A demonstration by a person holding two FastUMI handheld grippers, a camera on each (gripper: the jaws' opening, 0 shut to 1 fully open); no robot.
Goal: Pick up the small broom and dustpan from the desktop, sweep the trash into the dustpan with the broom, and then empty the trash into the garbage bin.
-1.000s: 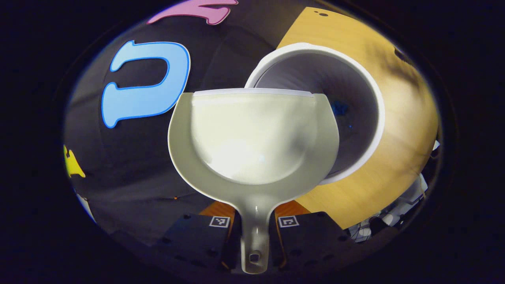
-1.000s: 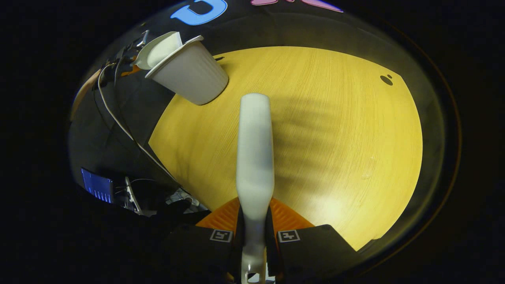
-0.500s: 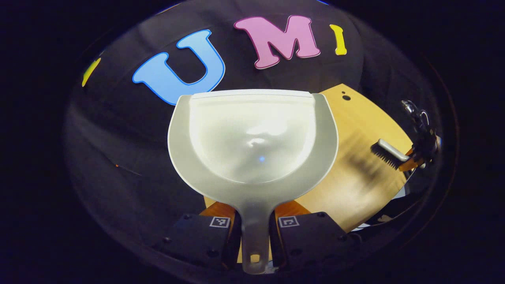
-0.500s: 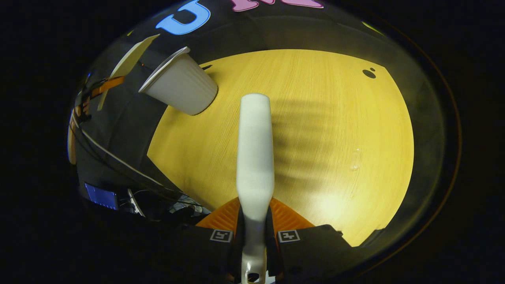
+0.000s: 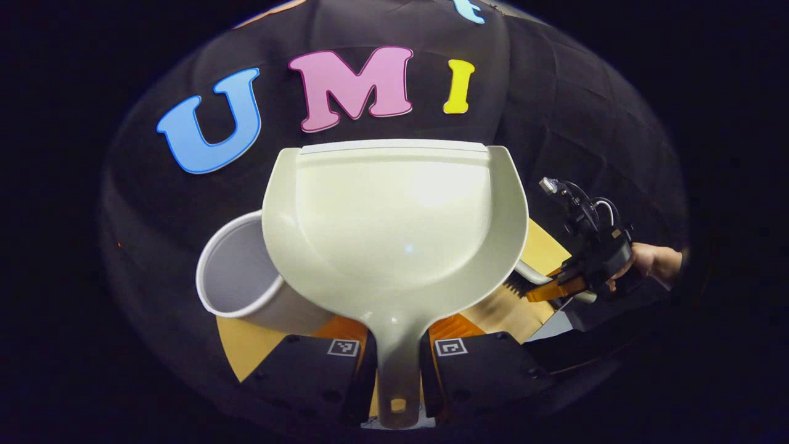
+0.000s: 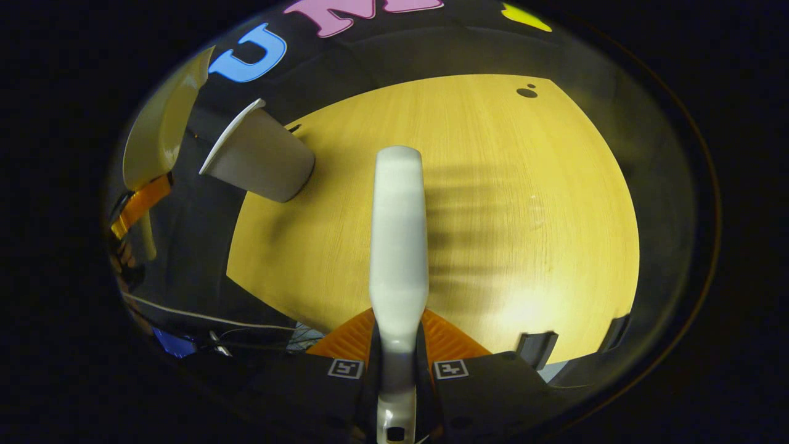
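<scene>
My left gripper (image 5: 397, 330) is shut on the handle of the pale dustpan (image 5: 394, 222), held up in front of the booth wall; its scoop looks bare. The white garbage bin (image 5: 237, 280) stands low and to the left behind the pan, its mouth open. In the right gripper view, my right gripper (image 6: 397, 354) is shut on the small broom (image 6: 399, 234), whose pale back points forward over the wooden table (image 6: 505, 203). The bin (image 6: 256, 161) stands at the table's far left corner, with the dustpan (image 6: 157, 126) and left gripper (image 6: 138, 206) beside it. The right gripper (image 5: 555, 287) shows bristles (image 5: 515, 287).
A hand (image 5: 650, 262) holds the right gripper at the far right. A small dark spot (image 6: 527, 92) marks the table's far side. Two dark clamps (image 6: 536, 348) sit on its near right edge. Cables and gear (image 6: 203, 327) lie beyond the table's left edge.
The dustpan has swung up and away from the bin's mouth, so the bin now sits low left behind it. The right gripper and broom have barely moved over the table.
</scene>
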